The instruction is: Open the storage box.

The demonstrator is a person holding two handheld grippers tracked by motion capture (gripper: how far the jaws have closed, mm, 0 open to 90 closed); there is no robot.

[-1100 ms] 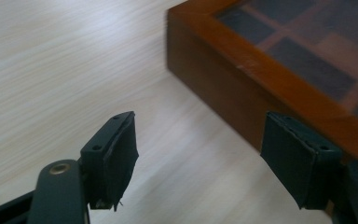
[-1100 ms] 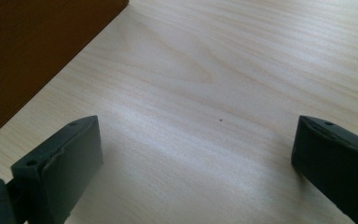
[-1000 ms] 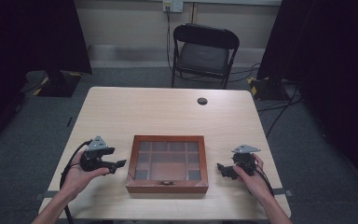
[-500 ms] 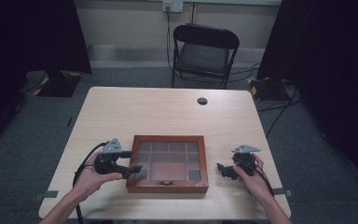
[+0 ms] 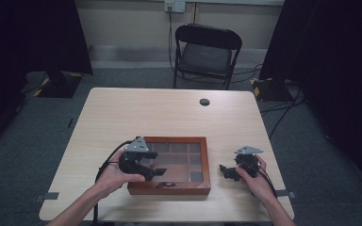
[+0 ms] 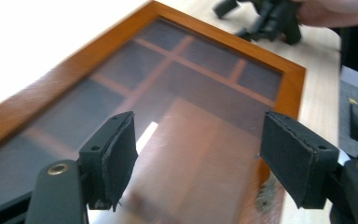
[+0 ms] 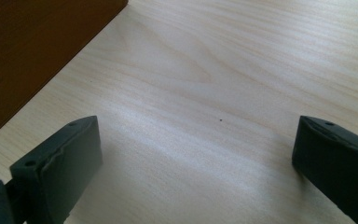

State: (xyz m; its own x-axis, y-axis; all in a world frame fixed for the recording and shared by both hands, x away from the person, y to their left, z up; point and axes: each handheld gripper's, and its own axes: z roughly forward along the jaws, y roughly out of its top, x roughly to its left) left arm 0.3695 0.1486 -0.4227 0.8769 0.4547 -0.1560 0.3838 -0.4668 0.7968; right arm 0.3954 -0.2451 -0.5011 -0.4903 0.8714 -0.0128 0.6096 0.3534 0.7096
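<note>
A brown wooden box (image 5: 169, 165) with a glass lid over several compartments lies flat at the table's front middle. My left gripper (image 5: 159, 164) hovers open over the left part of the lid; in the left gripper view the glass lid (image 6: 177, 107) spreads under my wide jaws, with nothing between them. My right gripper (image 5: 225, 171) rests on the bare table to the right of the box, open and empty. In the right gripper view the box's dark side (image 7: 37, 51) shows at upper left, beyond my left jaw.
The light wooden table (image 5: 169, 113) has a small black round disc (image 5: 204, 101) at its far right. A black folding chair (image 5: 205, 52) stands behind the table. The other hand's gripper (image 6: 265, 18) shows beyond the box in the left gripper view.
My left gripper has moved right from the table's left side until it hangs over the box lid. The right gripper has stayed still.
</note>
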